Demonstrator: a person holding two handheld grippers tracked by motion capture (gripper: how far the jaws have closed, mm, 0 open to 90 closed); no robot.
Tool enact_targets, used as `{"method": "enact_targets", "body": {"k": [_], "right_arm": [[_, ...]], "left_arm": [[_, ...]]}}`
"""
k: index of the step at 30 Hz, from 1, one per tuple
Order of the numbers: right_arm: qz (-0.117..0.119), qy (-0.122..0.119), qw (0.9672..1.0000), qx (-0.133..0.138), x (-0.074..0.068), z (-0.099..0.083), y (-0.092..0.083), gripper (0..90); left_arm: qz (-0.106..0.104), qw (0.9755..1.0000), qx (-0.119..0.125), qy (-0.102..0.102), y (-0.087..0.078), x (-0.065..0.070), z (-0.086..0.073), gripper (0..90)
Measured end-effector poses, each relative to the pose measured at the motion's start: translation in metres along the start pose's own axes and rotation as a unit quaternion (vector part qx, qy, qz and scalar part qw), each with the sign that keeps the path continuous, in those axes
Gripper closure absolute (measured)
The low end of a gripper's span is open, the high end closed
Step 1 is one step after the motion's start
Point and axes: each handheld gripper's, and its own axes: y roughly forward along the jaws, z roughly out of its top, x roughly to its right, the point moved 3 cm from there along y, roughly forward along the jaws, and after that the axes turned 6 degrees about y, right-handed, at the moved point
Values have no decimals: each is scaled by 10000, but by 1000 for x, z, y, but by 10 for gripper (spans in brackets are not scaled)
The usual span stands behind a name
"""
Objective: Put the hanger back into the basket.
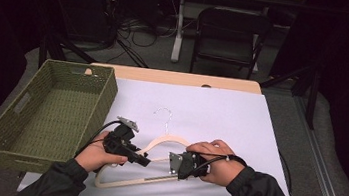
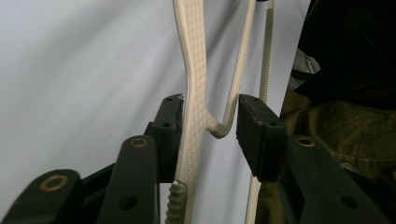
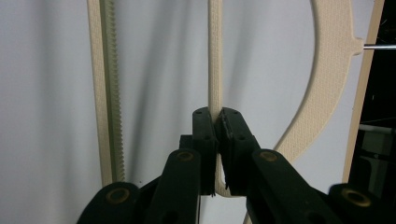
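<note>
A green woven basket (image 1: 49, 113) overhangs the table's left edge, its near wall just beside the left gripper (image 1: 140, 160). That gripper's jaws stand parted around the cream hanger (image 1: 157, 143), one pad against its shoulder arm and the other clear of the thin inner strut. The hanger lies flat on the white sheet (image 1: 210, 117), its hook pointing toward the wide bare area behind. To the right, the right gripper (image 1: 173, 162) is clenched tight on the hanger's thin strut.

Dim room behind a lit table
A black chair (image 1: 230, 37) stands at twelve o'clock on grey floor (image 1: 153, 50), cables (image 1: 136, 25) at eleven.
</note>
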Motion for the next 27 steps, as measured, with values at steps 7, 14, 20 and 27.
{"method": "enact_targets", "body": {"k": [7, 14, 20, 27], "right_arm": [[-11, -99, 9999, -31, 0, -2, 0, 853], [-68, -145, 9999, -59, 0, -2, 2, 849], [-53, -92, 9999, -116, 1, -3, 4, 842], [-25, -31, 9999, -133, 2, -3, 6, 834]], "left_arm": [[-251, 9995, 87, -194, -1, 0, -1, 677], [-571, 9975, 220, -350, -3, 1, -2, 789], [-700, 9970, 120, -320, 1, 5, -3, 857], [-709, 9970, 123, -272, 1, 6, -3, 869]]}}
